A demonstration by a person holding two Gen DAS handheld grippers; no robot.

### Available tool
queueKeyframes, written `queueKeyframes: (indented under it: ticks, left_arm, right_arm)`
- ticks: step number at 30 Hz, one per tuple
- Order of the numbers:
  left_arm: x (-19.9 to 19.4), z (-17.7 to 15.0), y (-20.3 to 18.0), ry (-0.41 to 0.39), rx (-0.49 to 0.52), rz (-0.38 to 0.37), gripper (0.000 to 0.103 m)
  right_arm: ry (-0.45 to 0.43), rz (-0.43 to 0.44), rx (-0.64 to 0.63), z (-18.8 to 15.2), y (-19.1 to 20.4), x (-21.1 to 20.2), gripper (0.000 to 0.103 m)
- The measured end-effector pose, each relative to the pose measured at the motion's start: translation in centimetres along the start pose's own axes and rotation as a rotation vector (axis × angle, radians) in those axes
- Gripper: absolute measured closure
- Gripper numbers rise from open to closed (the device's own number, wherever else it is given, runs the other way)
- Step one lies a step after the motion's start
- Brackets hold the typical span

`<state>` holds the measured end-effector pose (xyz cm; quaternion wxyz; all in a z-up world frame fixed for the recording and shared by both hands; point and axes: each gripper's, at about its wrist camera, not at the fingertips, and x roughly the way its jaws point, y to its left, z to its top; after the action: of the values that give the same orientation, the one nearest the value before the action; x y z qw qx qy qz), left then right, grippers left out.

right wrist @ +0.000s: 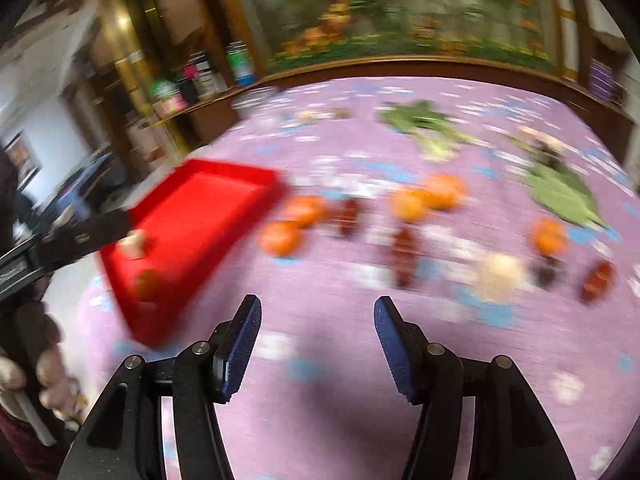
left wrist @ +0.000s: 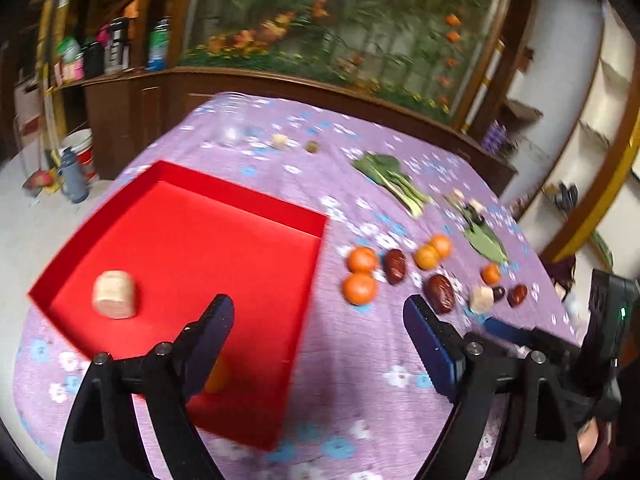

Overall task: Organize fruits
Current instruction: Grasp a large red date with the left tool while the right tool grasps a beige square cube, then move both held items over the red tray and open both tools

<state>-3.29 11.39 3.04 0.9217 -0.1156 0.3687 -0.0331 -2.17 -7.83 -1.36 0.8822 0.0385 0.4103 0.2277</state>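
Note:
A red tray (left wrist: pixel 240 204) lies on the purple flowered cloth and holds a beige chunk (left wrist: pixel 114 294) and an orange (left wrist: pixel 218 376) half hidden behind my left finger. My left gripper (left wrist: pixel 318 312) is open and empty above the tray's right edge. Right of the tray lie several oranges (left wrist: pixel 360 288) and red dates (left wrist: pixel 439 293). The right wrist view is blurred: my right gripper (right wrist: pixel 318 314) is open and empty above the cloth, with the tray (right wrist: pixel 208 200) to its left and oranges (right wrist: pixel 280 236) and dates (right wrist: pixel 404 256) ahead.
Leafy greens (left wrist: pixel 390 178) and a flat leaf (left wrist: pixel 486 242) lie farther back on the cloth. A beige chunk (left wrist: pixel 481 299) and dark dates (left wrist: pixel 517 295) lie at the right. A wooden cabinet (left wrist: pixel 132 120) and shelves (left wrist: pixel 588 120) stand behind the table.

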Motion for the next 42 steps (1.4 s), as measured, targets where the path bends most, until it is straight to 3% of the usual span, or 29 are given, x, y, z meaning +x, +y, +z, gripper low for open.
queueKeyframes:
  ticks: [4,7,9,11,18,20,22,24,28,33,42]
  left_arm:
    - [2.2,-0.3,-3.4,0.047,0.069,-0.037,0.017]
    - [4.3,-0.7,-6.7,0.083,0.147,-0.082,0.019]
    - [5.7,-0.8,-8.4,0.118,0.186,-0.105,0.04]
    - [7.4,-0.8,-9.8,0.161,0.208,-0.135,0.048]
    - [12.1,-0.7,-12.0,0.213,0.232,-0.14,0.05]
    - [13.1,-0.8,-12.3,0.22,0.244,-0.138,0.05]
    - [14.0,-0.8,-12.3,0.231,0.238,-0.152,0.055]
    - [14.8,-0.8,-12.0,0.237,0.228,-0.156,0.055]
    - [14.6,-1.0,-12.1,0.226,0.233,-0.171,0.067]
    - [13.9,-1.1,-11.3,0.214,0.19,-0.179,0.068]
    - [7.4,0.2,-6.5,0.086,0.058,-0.159,0.071]
  right_arm:
    - [-0.015,-0.082,0.111,-0.3,-6.2,-1.5,0.04]
    - [-0.026,-0.101,0.146,0.2,-8.3,-1.6,0.04]
    - [-0.021,-0.102,0.164,0.8,-9.2,-1.2,0.04]
    - [-0.011,-0.094,0.182,1.4,-9.8,-0.4,0.04]
    - [0.014,-0.091,0.182,1.9,-10.3,1.8,0.04]
    - [0.019,-0.103,0.18,1.8,-10.3,2.0,0.045]
    - [0.033,-0.119,0.19,1.8,-10.8,2.4,0.046]
    - [0.033,-0.086,0.225,1.8,-11.4,2.5,0.046]
    - [0.034,-0.1,0.211,2.0,-11.0,2.7,0.047]
    - [0.036,-0.087,0.192,2.1,-10.3,3.1,0.062]
    - [0.001,-0.047,0.132,2.0,-7.5,1.3,0.062]
